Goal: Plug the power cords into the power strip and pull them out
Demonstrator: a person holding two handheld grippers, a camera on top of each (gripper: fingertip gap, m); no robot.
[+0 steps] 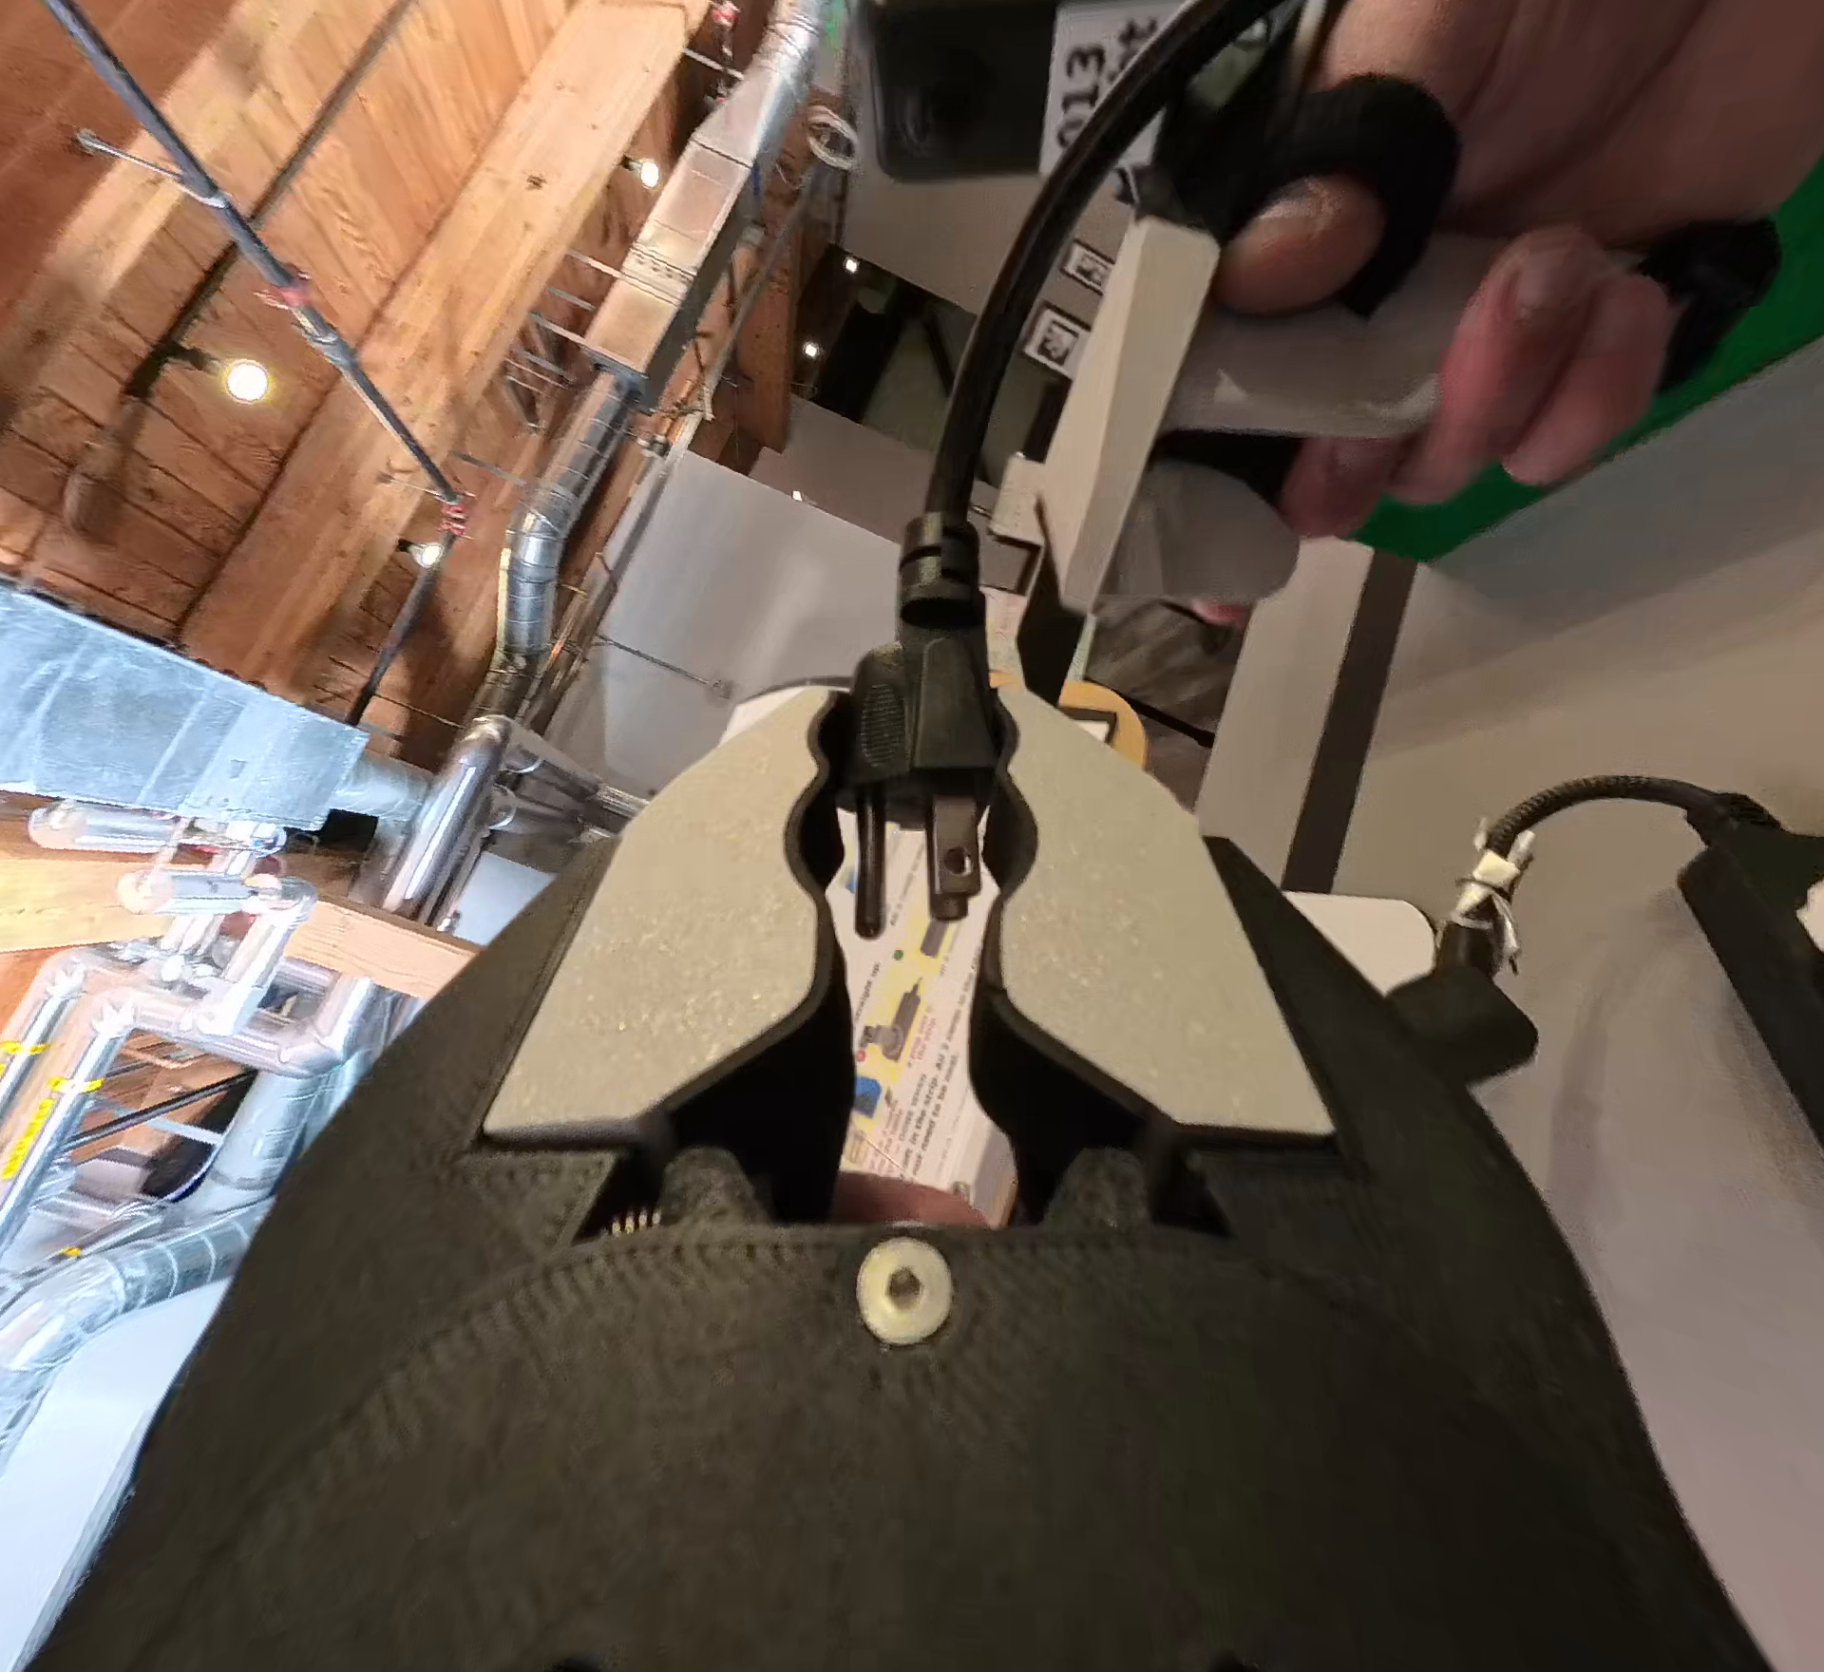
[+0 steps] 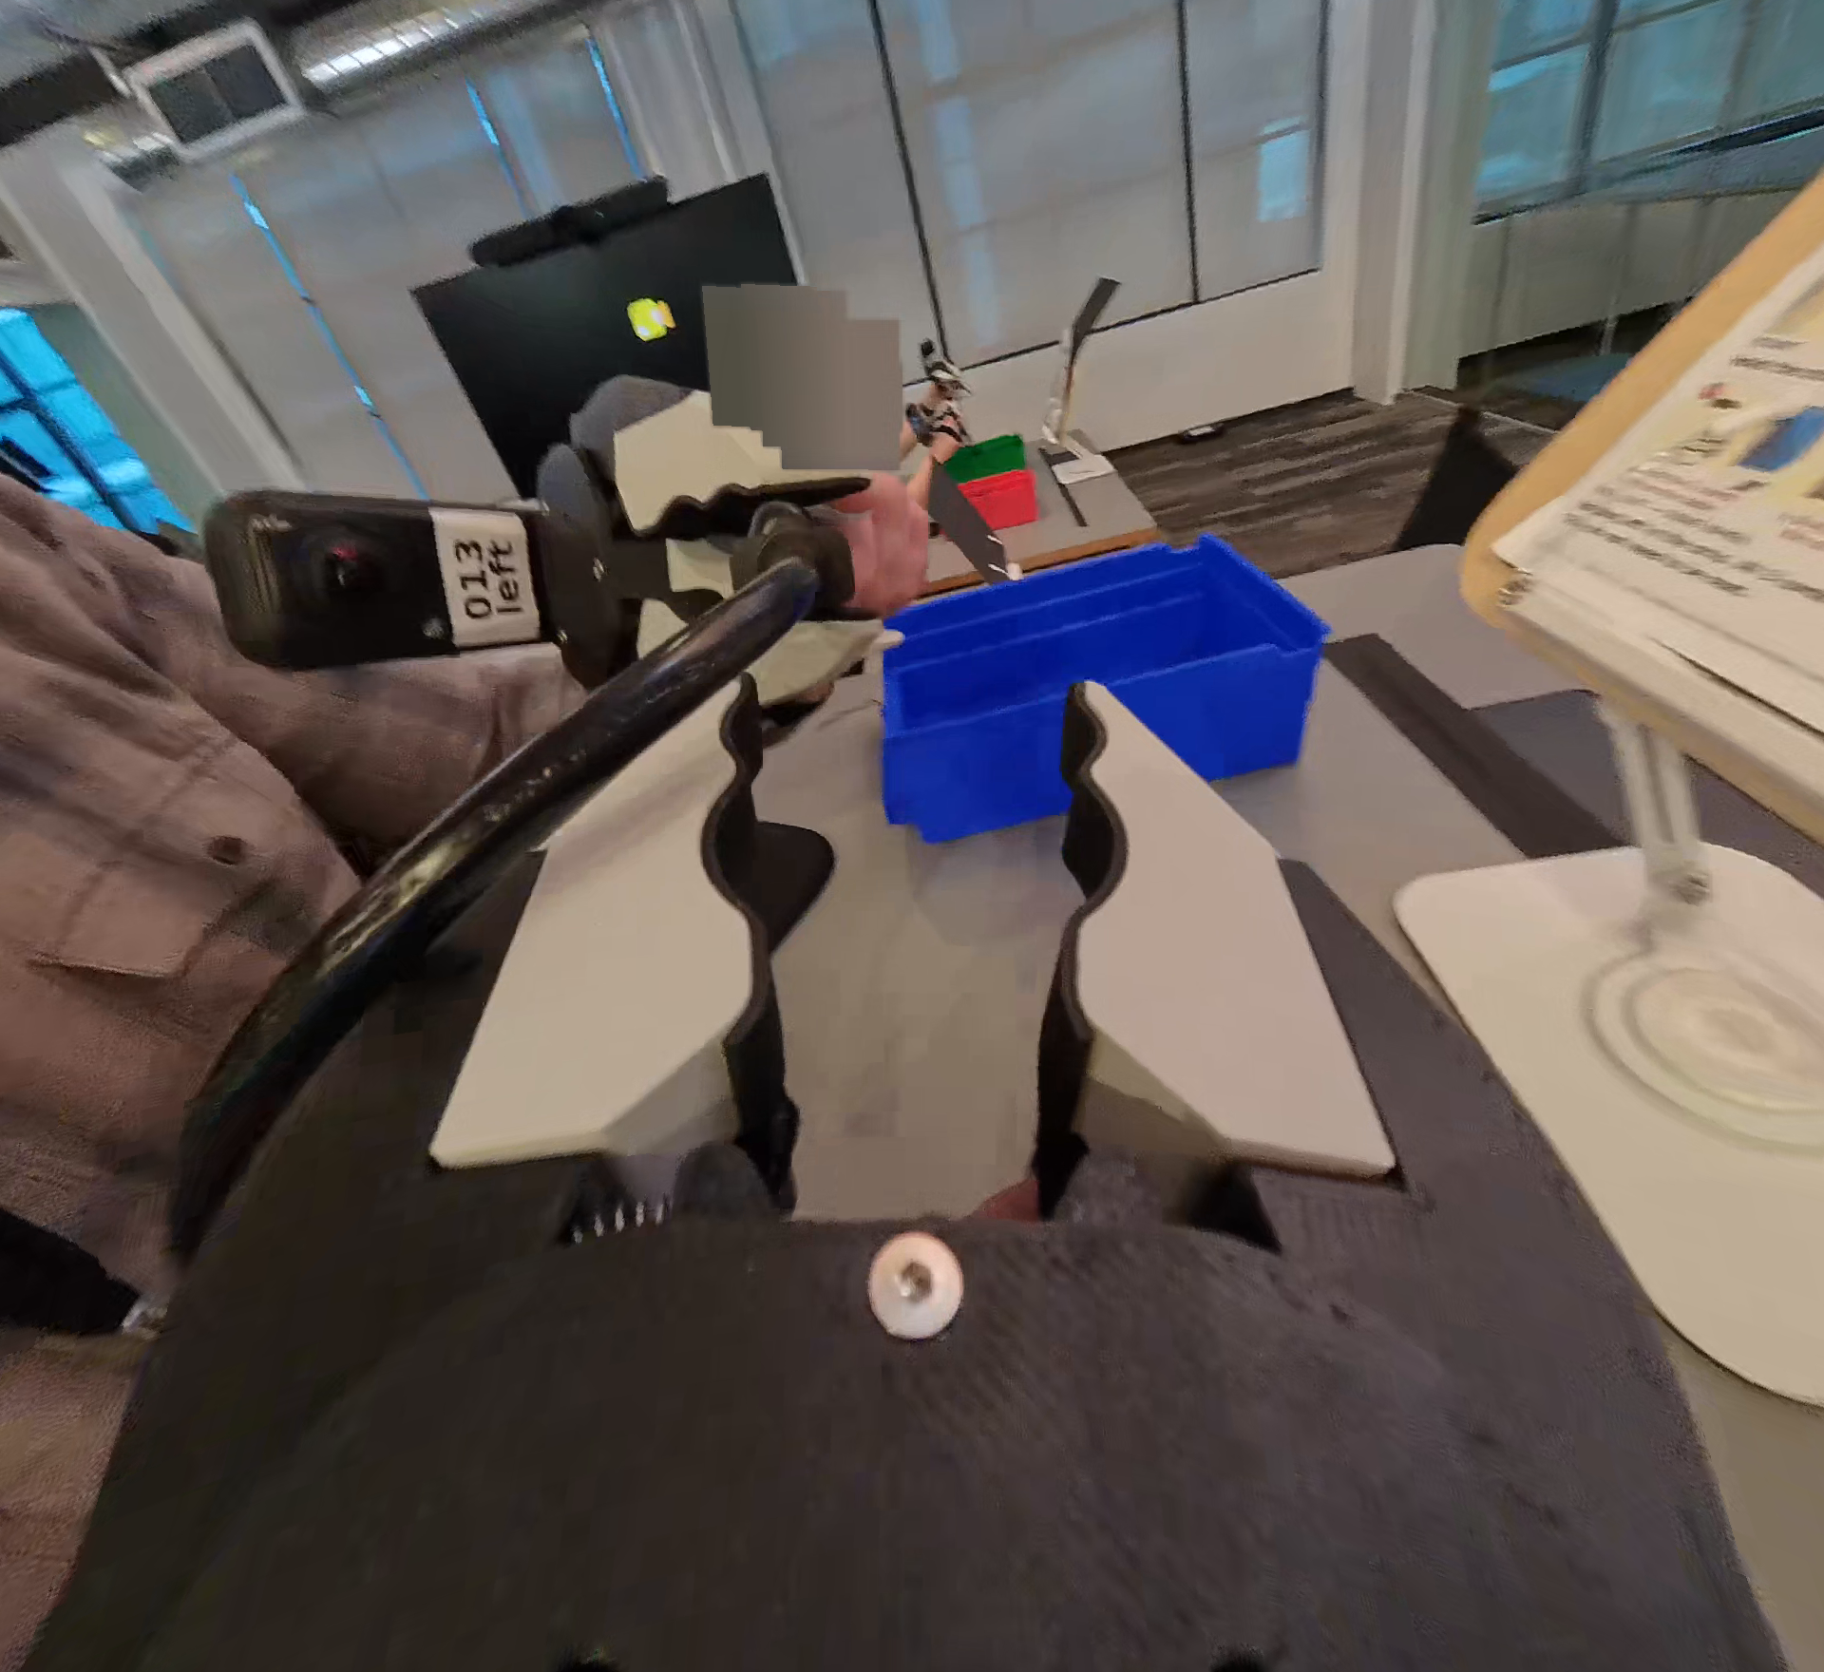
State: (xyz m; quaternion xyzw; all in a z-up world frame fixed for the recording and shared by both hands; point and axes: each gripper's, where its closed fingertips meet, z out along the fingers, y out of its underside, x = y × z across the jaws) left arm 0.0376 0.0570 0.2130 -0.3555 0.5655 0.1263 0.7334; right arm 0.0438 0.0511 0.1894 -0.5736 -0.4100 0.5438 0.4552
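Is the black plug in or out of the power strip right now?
Out. The black plug is clamped in the left gripper, held in the air, with its bare prongs fully exposed.

Ahead of my right hand-held gripper (image 2: 913,845): bare surface (image 2: 888,983), then blue bin (image 2: 1096,667) blocks; lamp base (image 2: 1619,1082) crowds right, cord (image 2: 553,796) arcs left.

Your left gripper (image 1: 913,736) clamps the plug (image 1: 923,726) between its fingertips, prongs facing the camera. The cord (image 1: 997,322) arcs upward past your right hand (image 1: 1540,174). Ahead of the spread right gripper (image 2: 913,796), the bin (image 2: 1096,687) rests on the table (image 2: 908,983), with the stand base (image 2: 1619,1082) at right.
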